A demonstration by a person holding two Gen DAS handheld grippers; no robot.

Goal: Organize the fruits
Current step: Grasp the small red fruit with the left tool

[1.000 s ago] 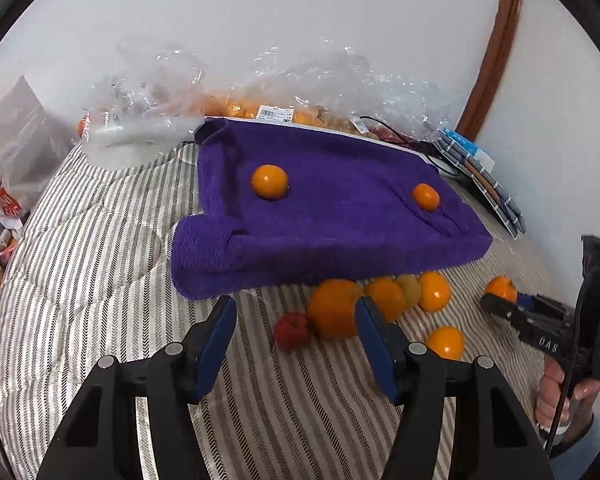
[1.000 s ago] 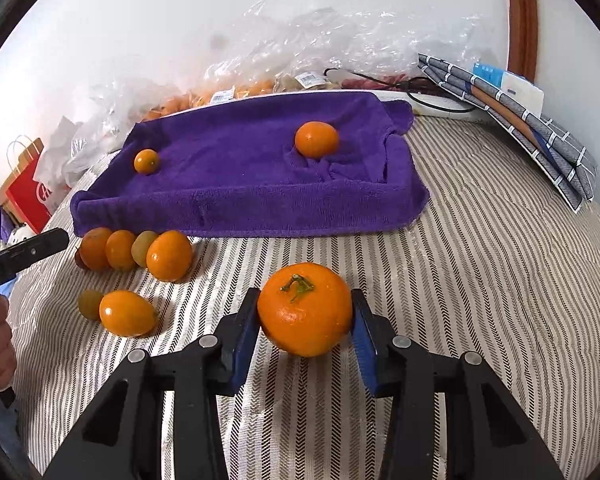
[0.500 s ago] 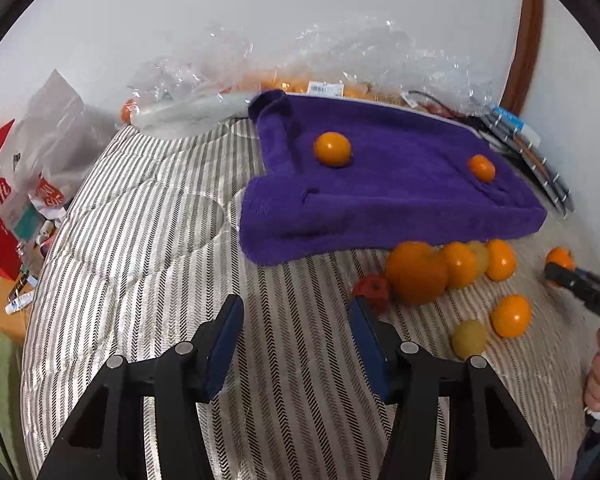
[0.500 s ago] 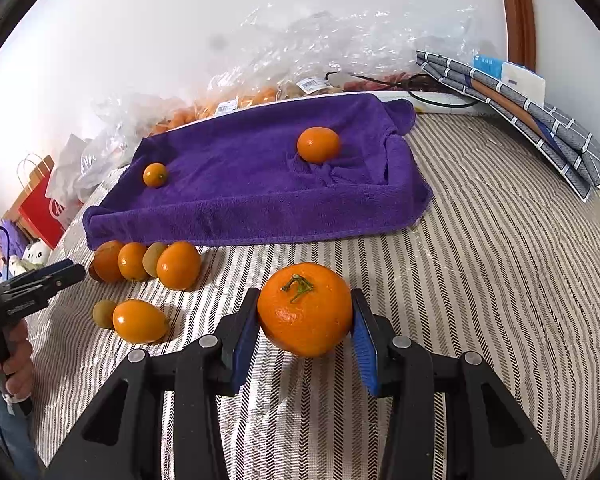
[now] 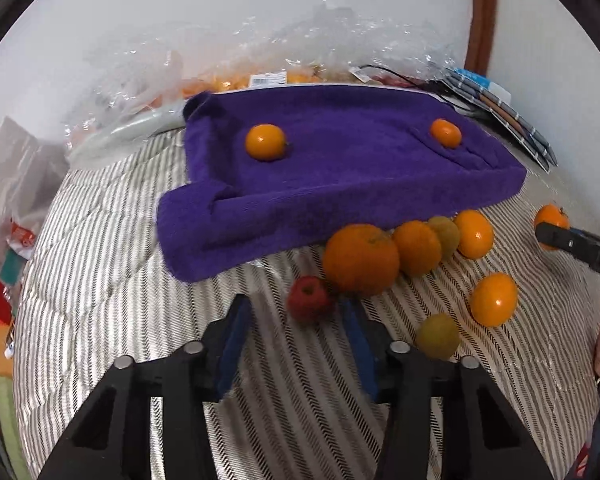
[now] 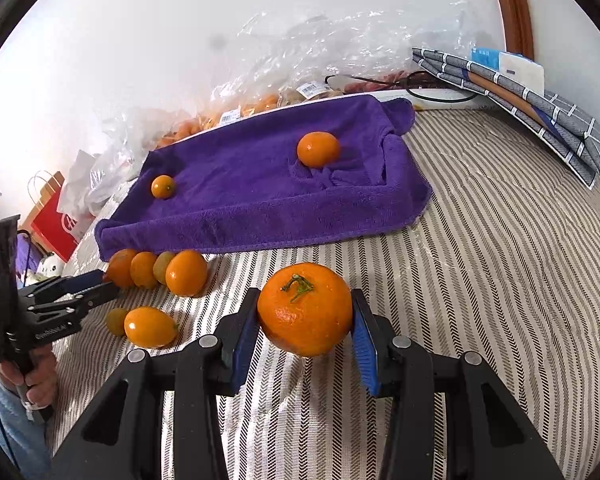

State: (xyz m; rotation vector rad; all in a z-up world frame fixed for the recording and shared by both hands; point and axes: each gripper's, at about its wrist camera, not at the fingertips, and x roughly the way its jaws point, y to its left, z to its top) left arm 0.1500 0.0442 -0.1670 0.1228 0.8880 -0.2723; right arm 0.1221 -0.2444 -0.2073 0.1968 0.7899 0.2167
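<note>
My right gripper (image 6: 305, 320) is shut on a large orange tangerine (image 6: 305, 307) with a green stem, held just above the striped bed. My left gripper (image 5: 296, 316) is open, its blue pads on either side of a small red fruit (image 5: 309, 298) lying on the bed beside a big orange (image 5: 360, 258). Several small oranges (image 5: 474, 233) and greenish fruits (image 5: 438, 336) lie in front of a purple towel-lined tray (image 5: 340, 184) holding two oranges (image 5: 265, 141). The tray (image 6: 260, 208) also shows in the right wrist view.
Clear plastic bags of fruit (image 5: 284, 76) lie along the wall behind the tray. Folded grey fabric and a box (image 6: 532, 92) sit at the right. A red paper bag (image 6: 54, 220) stands at the left bed edge. The striped bedcover (image 6: 500, 260) stretches to the right.
My left gripper has swung back right and forward, so the red fruit now lies between its fingertips. My right gripper keeps the tangerine and has drifted slightly.
</note>
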